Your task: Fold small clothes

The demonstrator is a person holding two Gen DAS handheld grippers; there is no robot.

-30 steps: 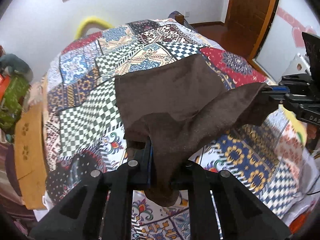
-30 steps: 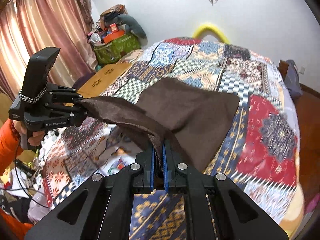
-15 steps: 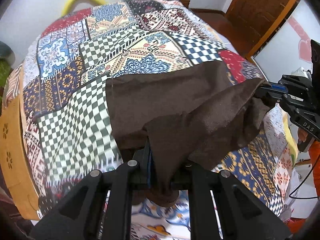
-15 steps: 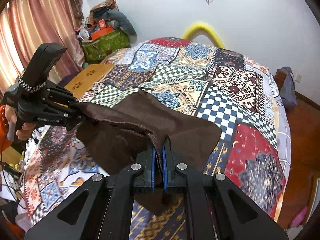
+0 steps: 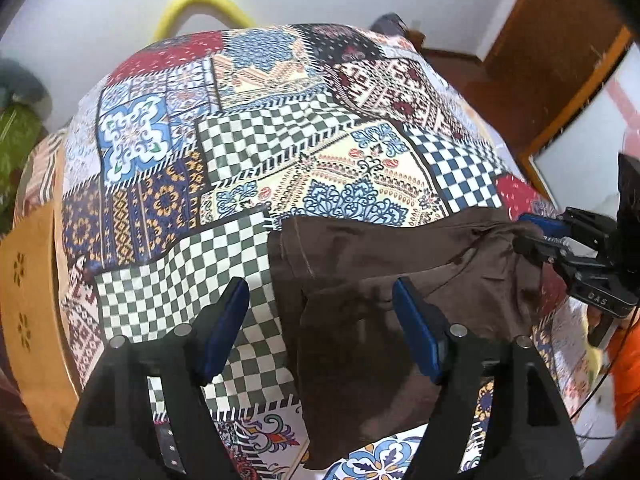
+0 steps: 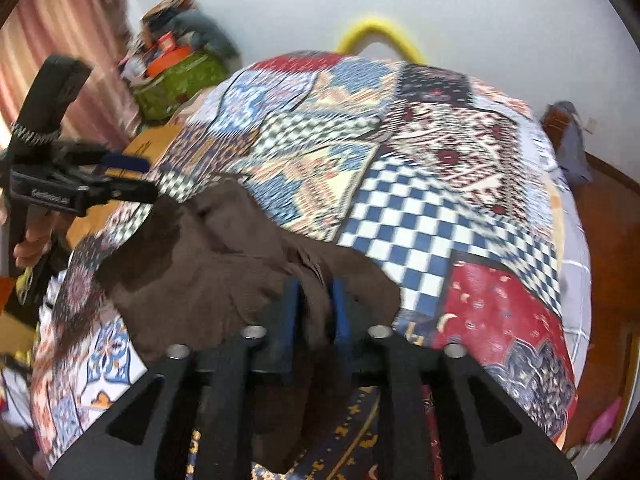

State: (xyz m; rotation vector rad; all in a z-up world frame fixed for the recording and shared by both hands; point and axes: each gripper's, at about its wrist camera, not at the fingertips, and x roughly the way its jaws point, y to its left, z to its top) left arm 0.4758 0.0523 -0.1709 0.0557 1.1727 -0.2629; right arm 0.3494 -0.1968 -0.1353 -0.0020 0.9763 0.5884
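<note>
Cloth (image 5: 380, 280) of dark brown colour lay folded over itself in the lower centre of the left wrist view, on the patchwork bedspread (image 5: 280, 152) of the bed; its far edge ran along the middle of the frame, and its near part hung toward the bottom edge. The left tool (image 5: 320, 320) was spread wide, with nothing between its blue pads (image 5: 224, 320); the cloth's left edge lay in the gap below them, and I could not tell if they touched it. The right tool (image 6: 314, 312), in the lower centre of its own view, stood narrow, with a bunch of the brown fabric between its blue pads; the picture was blurred, so I could not tell whether the pinch was firm or already loose.

The risk, in my judgement, was in this one-sided hold; with one corner free and the other perhaps held, any pull by the right tool could drag the top layer sideways and spoil the alignment of the edges. Wrinkles near the right side of the cloth could also be pressed into the fold; the soft bedspread could shift under it and make the fold crooked.
</note>
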